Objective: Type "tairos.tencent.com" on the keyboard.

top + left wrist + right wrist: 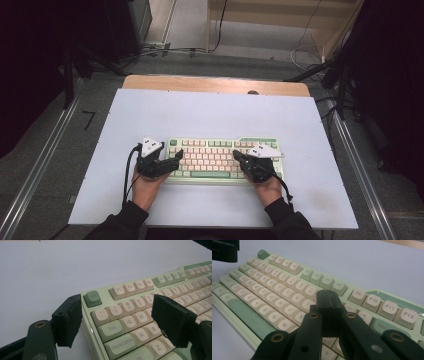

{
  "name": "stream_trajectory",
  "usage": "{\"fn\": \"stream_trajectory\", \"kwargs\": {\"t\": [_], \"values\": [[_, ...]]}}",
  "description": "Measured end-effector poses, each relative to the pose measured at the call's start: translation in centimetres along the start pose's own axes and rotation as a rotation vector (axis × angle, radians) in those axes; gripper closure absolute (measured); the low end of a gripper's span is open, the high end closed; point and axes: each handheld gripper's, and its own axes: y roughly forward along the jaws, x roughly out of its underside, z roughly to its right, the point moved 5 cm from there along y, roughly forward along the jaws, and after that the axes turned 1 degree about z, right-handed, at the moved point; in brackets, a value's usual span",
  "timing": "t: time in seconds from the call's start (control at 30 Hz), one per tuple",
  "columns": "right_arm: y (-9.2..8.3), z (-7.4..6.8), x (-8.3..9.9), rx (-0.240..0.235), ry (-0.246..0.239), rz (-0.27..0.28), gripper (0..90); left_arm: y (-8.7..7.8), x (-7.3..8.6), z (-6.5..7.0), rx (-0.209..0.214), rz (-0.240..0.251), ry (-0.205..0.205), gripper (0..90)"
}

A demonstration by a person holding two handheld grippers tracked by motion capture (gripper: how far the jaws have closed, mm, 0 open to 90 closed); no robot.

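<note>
From above, a green-and-cream keyboard (223, 158) lies on the near half of a pale table (210, 112), long side toward the person, with a claw at each end of it. The left claw (176, 156) reaches in over the keyboard's left end, the right claw (237, 156) over the right half of the keys, and each hand sits just behind its tool at the table's near edge. The high view gives the layout but not how the jaws stand; the two gripper views settle that. In the left gripper view the left claw (117, 322) stands apart, one jaw off the keyboard's (150, 315) left edge beside the Esc key (92, 298), the other above the letter keys, with the keyboard's corner between them and neither pad seen pressing on it. In the right gripper view the right claw (327, 301) has its jaws together with nothing between them, tips just above the keys of the keyboard (274, 297) near the number row. Bare tabletop lies open beyond the keyboard's far edge and to both sides; a wooden strip (215, 82) runs along the table's far edge.
</note>
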Motion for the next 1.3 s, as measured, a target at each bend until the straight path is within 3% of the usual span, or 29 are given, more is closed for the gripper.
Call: {"fn": "stream_trajectory", "kwargs": {"t": [0.83,1.3], "values": [[0.9,-0.3,-0.8,-0.003,0.005,0.008,87.4,0.2,0.1,0.2,0.008,-0.002,0.003,26.4],[2.0,-0.4,-0.3,0.004,0.001,-0.062,87.4,0.3,0.2,0.3,0.013,-0.01,0.008,27.0]]}}
